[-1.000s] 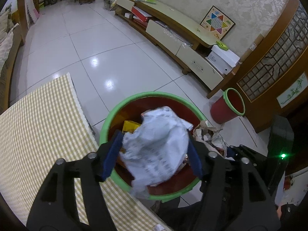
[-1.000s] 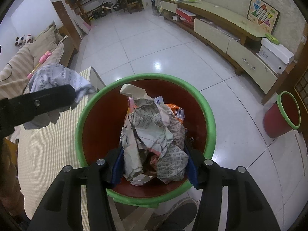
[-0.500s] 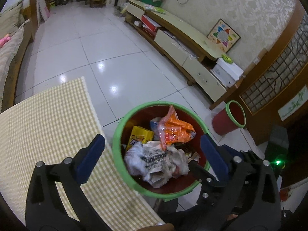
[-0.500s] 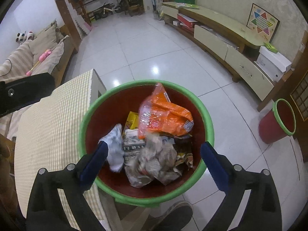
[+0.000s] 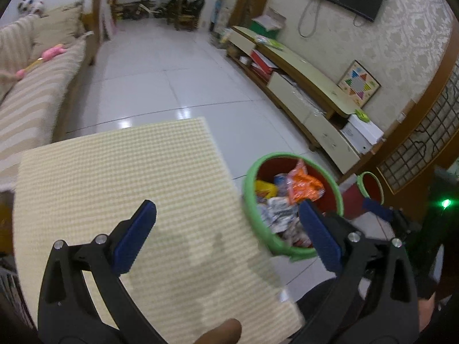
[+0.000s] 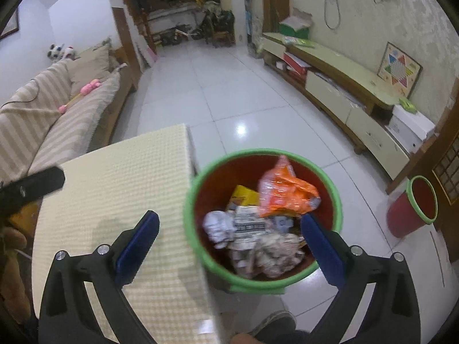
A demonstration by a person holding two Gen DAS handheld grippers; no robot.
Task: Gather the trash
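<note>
A red bin with a green rim [image 5: 249, 189] [image 6: 189, 200] stands on the floor at the right edge of the checked table [image 5: 114, 183] [image 6: 114, 189]. It holds crumpled newspaper [image 6: 266, 252] [image 5: 275, 215], a white wad [image 6: 219, 226], an orange bag [image 6: 284, 192] [image 5: 304, 185] and a yellow packet [image 6: 243, 195]. My left gripper [image 5: 226, 235] is open and empty above the table's right part. My right gripper [image 6: 229, 243] is open and empty, above the bin's left rim and the table edge.
A second small red bin [image 6: 413, 206] [image 5: 370, 185] stands on the tiled floor to the right. A long low cabinet [image 6: 344, 86] runs along the right wall. A striped sofa [image 6: 51, 114] is at the left. A shoe [image 6: 272, 322] shows below the bin.
Both grippers opened and dropped their crumpled paper into the bin. Both then drew back and swung left, so the table now fills more of each view.
</note>
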